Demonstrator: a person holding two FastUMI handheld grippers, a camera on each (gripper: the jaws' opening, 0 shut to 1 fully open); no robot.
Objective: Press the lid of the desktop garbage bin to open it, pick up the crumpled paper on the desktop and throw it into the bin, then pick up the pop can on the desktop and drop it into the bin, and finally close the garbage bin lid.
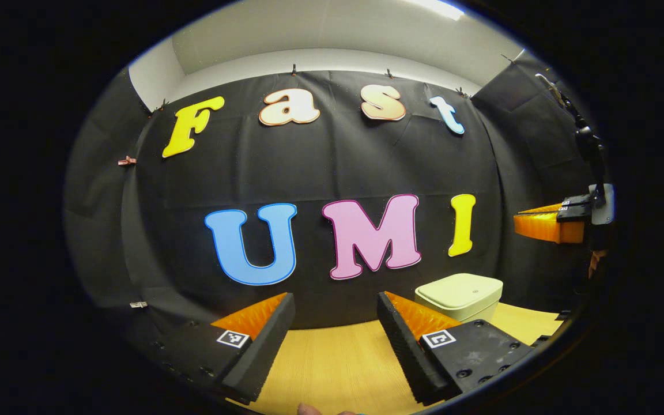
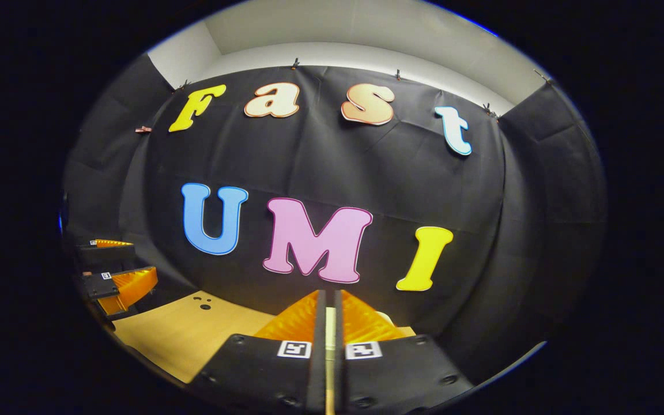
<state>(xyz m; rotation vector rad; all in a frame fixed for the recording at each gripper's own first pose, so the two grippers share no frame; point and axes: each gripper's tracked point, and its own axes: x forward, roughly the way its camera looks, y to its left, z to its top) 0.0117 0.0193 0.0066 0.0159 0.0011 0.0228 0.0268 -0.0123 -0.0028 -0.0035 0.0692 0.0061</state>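
We see the garbage bin (image 1: pixel 460 295) just ahead and to the right of our left gripper (image 1: pixel 336 337), partly hidden behind its right-hand finger, standing on the wooden desktop (image 1: pixel 332 357) with its lid down flat. It looks like a light plastic box with a smooth, rounded lid, so we judge that a push near the front edge of that lid, straight down rather than sideways, is what will spring it without sliding the whole bin along the desktop; there is nothing to grasp here, only a spot to press. The left gripper stands wide apart, its fingers spread with bare desktop between them, holding and touching nothing. The right gripper (image 2: pixel 326 323) has its fingers drawn almost together, only a thin slit between them and nothing clamped inside; through and just beyond its fingertips a pale edge peeks out, which we take to be the bin, though too little shows to be sure. A narrow, closed tip like that seems to us well suited for pressing. Crumpled paper would be soft and weightless, a pop can light and slippery, but we cannot place either from here.
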